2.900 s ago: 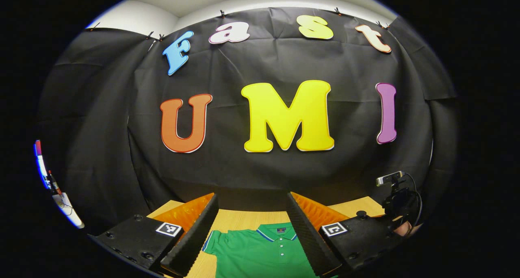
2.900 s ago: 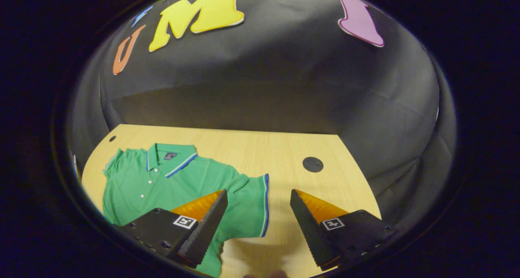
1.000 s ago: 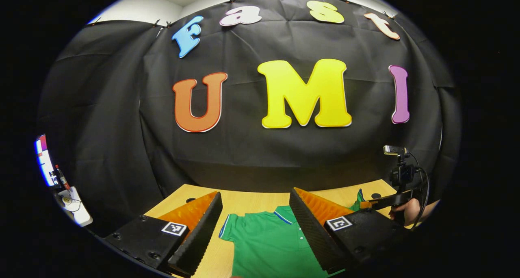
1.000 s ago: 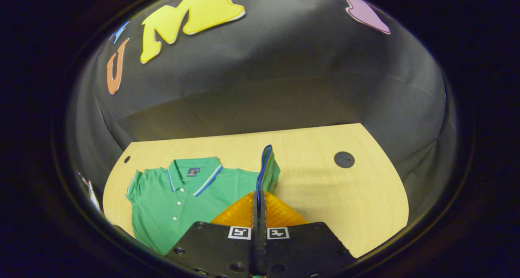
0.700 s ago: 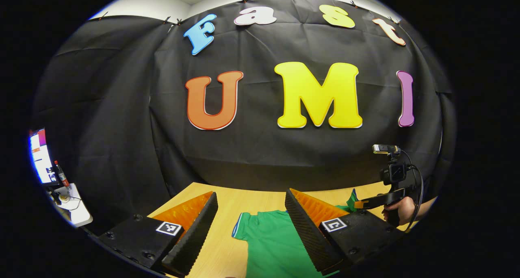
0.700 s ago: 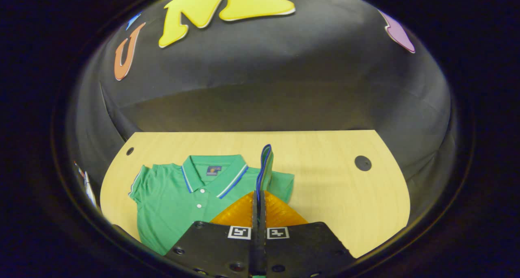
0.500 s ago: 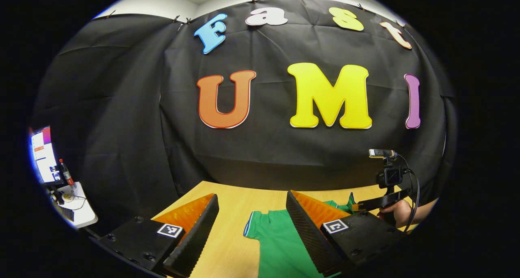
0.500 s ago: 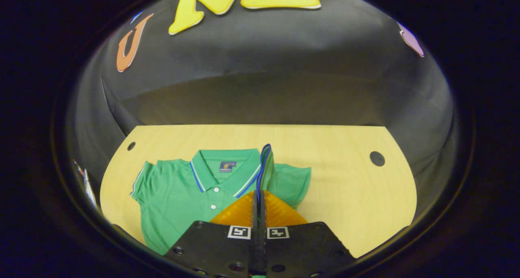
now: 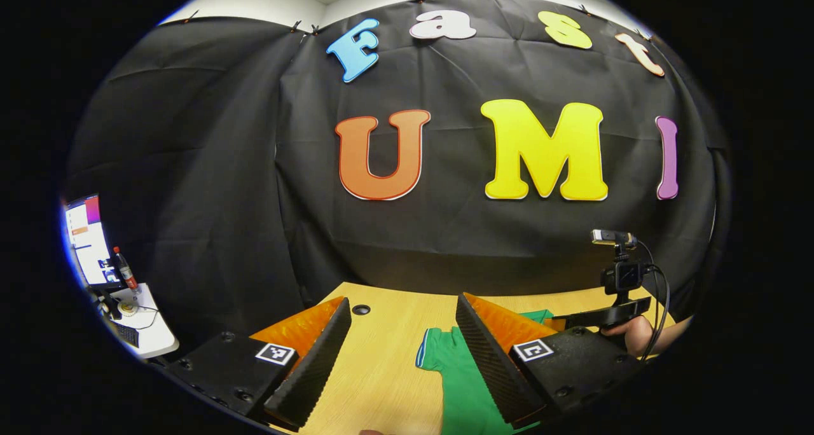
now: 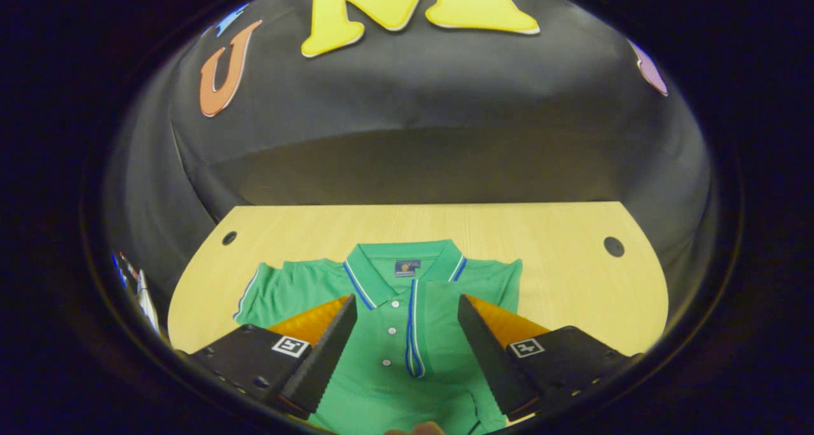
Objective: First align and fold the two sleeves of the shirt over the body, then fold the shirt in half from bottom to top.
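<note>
Both grippers gape empty — the right gripper [image 10: 404, 343] over the shirt [image 10: 394, 359] lying flat on the table [image 10: 572, 282], one sleeve [image 10: 439, 308] folded across its chest — so the other sleeve [image 10: 267, 292], probably light, limp and crease-prone, is best pinched at its striped cuff beside the left gripper [image 9: 400, 352].

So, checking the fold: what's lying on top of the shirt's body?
The folded sleeve lies over the green polo shirt, its blue-trimmed cuff beside the button placket. The chest under it is covered.
</note>
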The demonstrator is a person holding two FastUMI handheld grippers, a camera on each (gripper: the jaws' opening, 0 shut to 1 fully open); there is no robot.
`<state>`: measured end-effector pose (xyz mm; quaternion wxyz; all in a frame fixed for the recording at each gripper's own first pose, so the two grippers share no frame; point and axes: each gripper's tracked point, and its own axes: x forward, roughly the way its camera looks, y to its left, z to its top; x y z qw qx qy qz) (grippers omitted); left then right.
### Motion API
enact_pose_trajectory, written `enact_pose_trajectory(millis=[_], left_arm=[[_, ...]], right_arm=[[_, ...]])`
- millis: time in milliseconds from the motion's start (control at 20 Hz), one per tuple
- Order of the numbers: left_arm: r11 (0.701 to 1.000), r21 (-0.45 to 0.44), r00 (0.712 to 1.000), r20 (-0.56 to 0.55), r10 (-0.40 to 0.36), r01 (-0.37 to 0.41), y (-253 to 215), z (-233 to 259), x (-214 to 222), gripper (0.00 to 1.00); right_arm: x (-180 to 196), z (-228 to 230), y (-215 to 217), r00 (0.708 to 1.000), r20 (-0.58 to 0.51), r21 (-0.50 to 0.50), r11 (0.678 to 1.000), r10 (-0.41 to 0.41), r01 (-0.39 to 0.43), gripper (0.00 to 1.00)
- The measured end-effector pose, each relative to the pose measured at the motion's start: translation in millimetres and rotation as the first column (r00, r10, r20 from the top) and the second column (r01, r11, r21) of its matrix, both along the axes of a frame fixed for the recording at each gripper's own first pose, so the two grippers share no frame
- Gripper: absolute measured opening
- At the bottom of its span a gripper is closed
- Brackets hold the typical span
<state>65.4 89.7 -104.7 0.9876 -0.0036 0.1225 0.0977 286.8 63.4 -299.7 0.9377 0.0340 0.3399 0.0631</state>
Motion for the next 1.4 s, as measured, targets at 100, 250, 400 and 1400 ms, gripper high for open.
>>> enact_pose_trajectory(millis=[100,250,400,1400], left_arm=[[0.999,-0.021,0.999,0.005,-0.032,0.032,-1,-5,7,1.0],[0.99,-0.082,0.993,-0.017,-0.113,0.111,-5,-27,26,1.0],[0.972,-0.147,0.979,-0.057,-0.193,0.183,-4,-65,51,1.0],[0.955,-0.242,0.876,-0.405,-0.26,0.172,8,-313,144,1.0]], right_arm=[[-15,19,-2,1.0,0.025,0.001,1.0,-0.006,0.006,0.96],[-57,46,1,0.998,0.052,0.011,1.0,0.026,-0.027,0.96],[-105,79,-5,0.992,0.101,-0.031,0.997,0.075,-0.072,0.96],[-202,162,-66,0.982,0.187,-0.168,0.985,0.007,0.025,0.97]])
